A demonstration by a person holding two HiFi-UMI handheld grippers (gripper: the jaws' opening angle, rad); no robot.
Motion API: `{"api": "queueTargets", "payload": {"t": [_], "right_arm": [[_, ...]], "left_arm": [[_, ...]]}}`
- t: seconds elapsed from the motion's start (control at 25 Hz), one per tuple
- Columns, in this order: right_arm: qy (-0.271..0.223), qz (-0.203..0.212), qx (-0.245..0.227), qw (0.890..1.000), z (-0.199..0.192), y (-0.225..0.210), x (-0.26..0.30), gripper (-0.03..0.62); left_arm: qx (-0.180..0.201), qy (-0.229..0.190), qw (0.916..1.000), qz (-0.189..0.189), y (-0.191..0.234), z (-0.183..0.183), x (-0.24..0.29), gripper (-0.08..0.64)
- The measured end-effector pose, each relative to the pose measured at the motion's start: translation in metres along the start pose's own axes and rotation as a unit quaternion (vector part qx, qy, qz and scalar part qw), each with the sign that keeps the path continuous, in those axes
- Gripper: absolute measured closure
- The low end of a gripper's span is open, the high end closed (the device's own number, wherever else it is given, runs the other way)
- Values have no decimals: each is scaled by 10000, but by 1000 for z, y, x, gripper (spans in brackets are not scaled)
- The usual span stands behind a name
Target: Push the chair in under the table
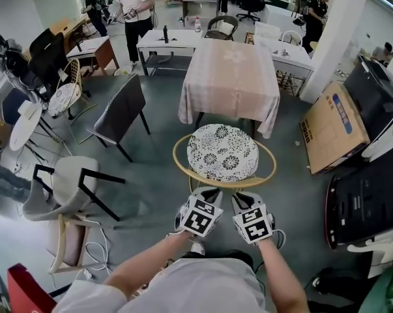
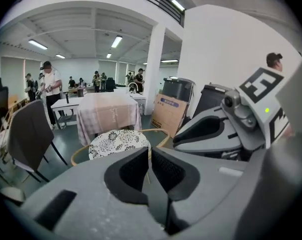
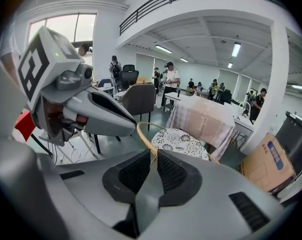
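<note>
A round rattan chair (image 1: 183, 168) with a black-and-white flowered cushion (image 1: 222, 152) stands on the grey floor, facing the table (image 1: 229, 77) draped in a pale checked cloth. The chair's far edge lies at the cloth's hanging hem. My left gripper (image 1: 211, 190) and right gripper (image 1: 239, 197) sit side by side at the chair's near rim, both shut with nothing between the pads. In the left gripper view the left gripper (image 2: 149, 151) points at the cushion (image 2: 118, 141) and the table (image 2: 108, 111). In the right gripper view the rattan rim (image 3: 143, 134) runs right up to the right gripper (image 3: 154, 156).
A dark chair (image 1: 121, 109) stands to the left of the table, and a beige chair with black legs (image 1: 66, 184) lies nearer me. A cardboard box (image 1: 333, 126) and black cases (image 1: 369, 201) stand on the right. White tables and several people are at the back.
</note>
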State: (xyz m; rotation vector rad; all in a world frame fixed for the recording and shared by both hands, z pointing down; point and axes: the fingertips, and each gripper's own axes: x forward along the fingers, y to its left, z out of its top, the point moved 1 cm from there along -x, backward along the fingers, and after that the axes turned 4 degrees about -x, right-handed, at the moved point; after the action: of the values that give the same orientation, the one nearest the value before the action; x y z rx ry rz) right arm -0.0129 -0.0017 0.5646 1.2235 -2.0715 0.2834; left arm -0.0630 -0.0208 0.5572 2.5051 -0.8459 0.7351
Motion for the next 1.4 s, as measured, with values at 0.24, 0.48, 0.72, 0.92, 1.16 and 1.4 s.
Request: {"api": "queueTargets", "payload": {"t": [0.24,0.48,0.72,0.92,1.16,1.4], "right_arm": [[315,179,-635,9973,-4,-8,14,546],[734,266,-1508,9855,-22,-16,33,472],[1109,296,-2550,9601,-39,-26,58,465],[1421,436,-3261,9336,-56,-34,83,465],[1524,652,-3438,9243,-60,-38,98,507],[1602,947,-3173,9299,-59,-42,103,509]], "left_arm": [[721,358,9965,-224,19,-11,22,487],[1853,912,9778,-359,31,-27,43,436],[2837,1621,9446,-299,51,-53,71,391],[3512,2030,9140,-44,75,-65,90,391],[3406,2142,9152,-209,82,-68,96,427],[3493,2056,9140,-158,86,-65,102,427]]}}
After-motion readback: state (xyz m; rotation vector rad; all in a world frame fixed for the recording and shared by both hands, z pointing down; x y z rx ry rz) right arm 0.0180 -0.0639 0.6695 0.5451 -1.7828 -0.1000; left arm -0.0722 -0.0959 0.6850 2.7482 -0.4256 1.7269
